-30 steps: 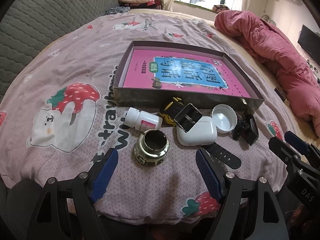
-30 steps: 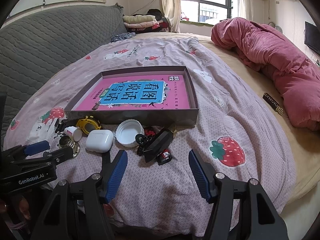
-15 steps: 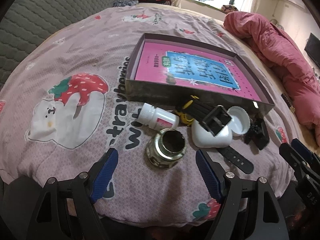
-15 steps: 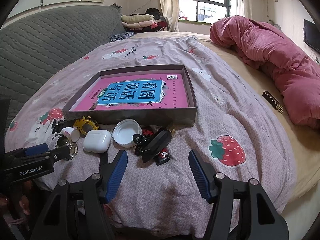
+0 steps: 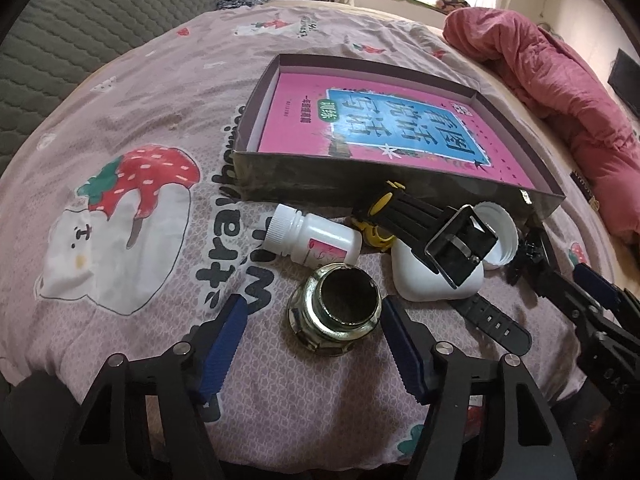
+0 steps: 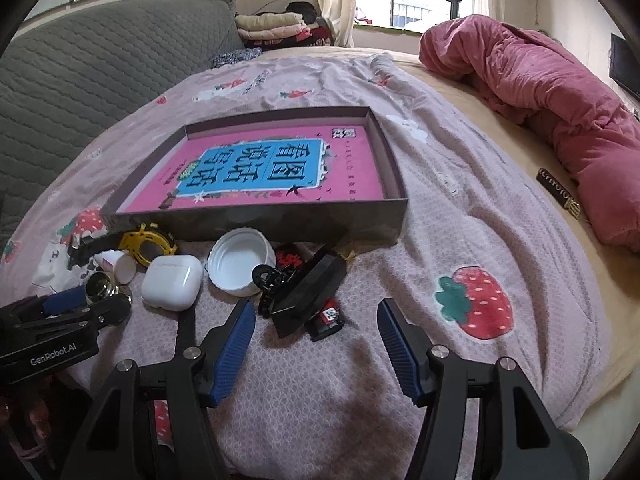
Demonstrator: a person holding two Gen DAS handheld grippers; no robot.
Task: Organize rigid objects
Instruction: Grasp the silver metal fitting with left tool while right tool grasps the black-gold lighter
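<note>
Your left gripper has closed in on the metal fitting, jaws open astride it; right gripper open, idle.

Both cameras sit low at the bed's near edge, each looking forward between its own blue-padded fingers. The left wrist view hangs close over the metal fitting at lower centre. The right wrist view stands farther right and back. Both share the box and clutter.

pill bottle lies between the box and metal fitting.
</note>
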